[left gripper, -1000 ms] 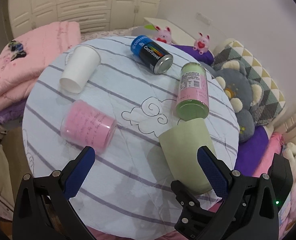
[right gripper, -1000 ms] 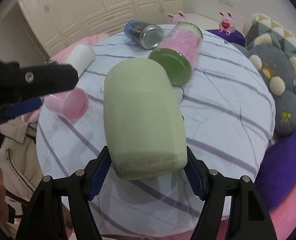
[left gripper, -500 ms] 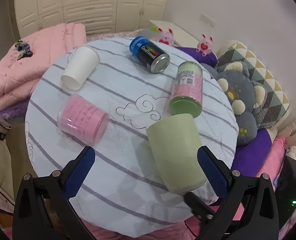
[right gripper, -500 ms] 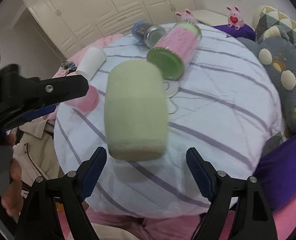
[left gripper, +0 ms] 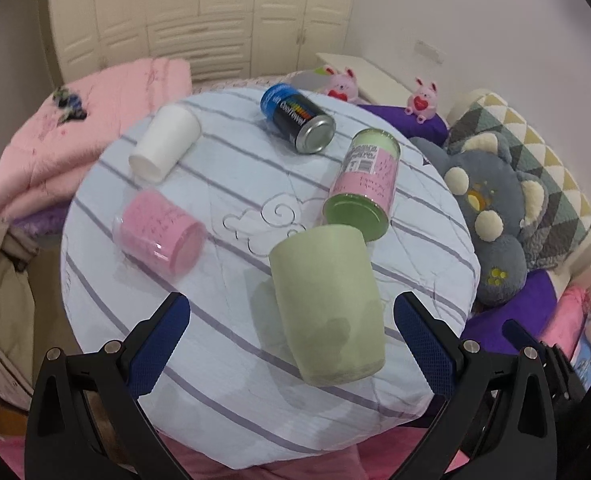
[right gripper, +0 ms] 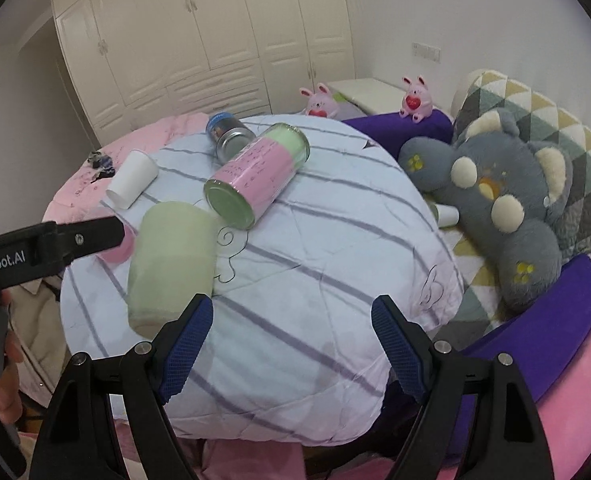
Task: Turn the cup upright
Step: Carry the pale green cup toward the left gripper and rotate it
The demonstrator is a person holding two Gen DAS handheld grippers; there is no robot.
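Observation:
A pale green cup (left gripper: 327, 308) stands upside down on the round striped table (left gripper: 223, 400), base up, near the front edge. It also shows in the right wrist view (right gripper: 171, 264) at left. My left gripper (left gripper: 291, 344) is open and empty, its jaws wide apart on either side of the cup but nearer than it. My right gripper (right gripper: 291, 348) is open and empty, to the right of the cup and clear of it. A finger of the left gripper (right gripper: 47, 244) crosses the right wrist view at left.
On the table lie a pink-labelled jar (left gripper: 363, 184), a blue can (left gripper: 299, 120), a white paper cup (left gripper: 163, 144) and a pink cup (left gripper: 155, 236), all on their sides. A grey plush toy (left gripper: 491, 216) and pillows lie to the right.
My right gripper opened off the green cup, pulled back and swung right. The cup stays base up on the table. My left gripper rose and drew back a little.

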